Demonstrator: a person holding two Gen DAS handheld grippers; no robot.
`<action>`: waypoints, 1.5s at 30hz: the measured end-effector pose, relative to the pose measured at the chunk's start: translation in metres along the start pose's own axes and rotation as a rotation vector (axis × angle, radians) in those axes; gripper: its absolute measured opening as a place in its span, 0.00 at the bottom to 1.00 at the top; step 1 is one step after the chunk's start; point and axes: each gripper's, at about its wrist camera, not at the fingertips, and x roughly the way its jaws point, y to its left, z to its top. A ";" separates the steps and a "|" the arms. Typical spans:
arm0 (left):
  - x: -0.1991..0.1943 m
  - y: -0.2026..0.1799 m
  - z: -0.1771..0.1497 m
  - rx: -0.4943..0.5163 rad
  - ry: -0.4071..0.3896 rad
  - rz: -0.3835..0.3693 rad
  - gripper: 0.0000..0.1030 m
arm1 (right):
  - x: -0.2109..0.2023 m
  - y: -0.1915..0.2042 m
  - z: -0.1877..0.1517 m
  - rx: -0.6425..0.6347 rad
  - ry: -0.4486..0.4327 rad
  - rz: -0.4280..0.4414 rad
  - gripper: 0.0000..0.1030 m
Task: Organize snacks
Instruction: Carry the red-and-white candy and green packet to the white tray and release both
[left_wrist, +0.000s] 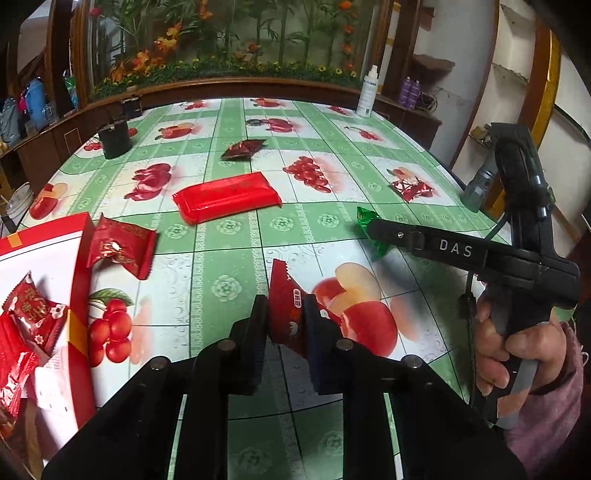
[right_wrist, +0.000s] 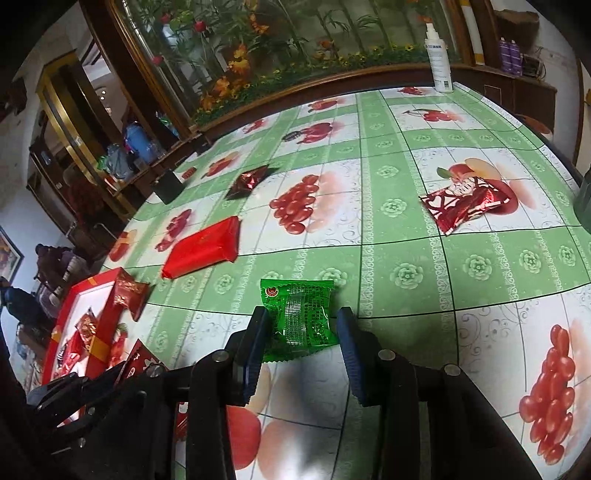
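Pinching a dark red snack packet (left_wrist: 288, 314) on edge, the left gripper (left_wrist: 285, 321) is clamped shut on it, but only a thin strip of slick foil sits between the pads, so it could slide or twist out on the way to the red box (left_wrist: 79, 280) at its left. The right gripper (right_wrist: 301, 332) is spread open around a green candy packet (right_wrist: 299, 314) lying flat on the fruit-print tablecloth (right_wrist: 406, 258); close too high and the fingers just crush the crinkly wrapper or skate over it. Further out, a red packet (left_wrist: 122, 247) leans against the box wall and could get knocked. Beyond that a long glossy red bar (left_wrist: 225, 195) lies flat, then a red-and-white packet (right_wrist: 465, 203) off right and a small dark red one (left_wrist: 243, 147) farthest back, all well apart
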 end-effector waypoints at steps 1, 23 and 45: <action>-0.001 0.000 0.000 0.001 -0.002 -0.002 0.15 | -0.001 0.001 0.000 -0.004 -0.005 0.008 0.38; -0.084 0.061 -0.001 -0.094 -0.173 0.114 0.15 | -0.027 0.063 -0.014 -0.169 -0.115 0.256 0.38; -0.139 0.180 -0.070 -0.311 -0.209 0.343 0.16 | 0.025 0.251 -0.081 -0.378 0.079 0.523 0.38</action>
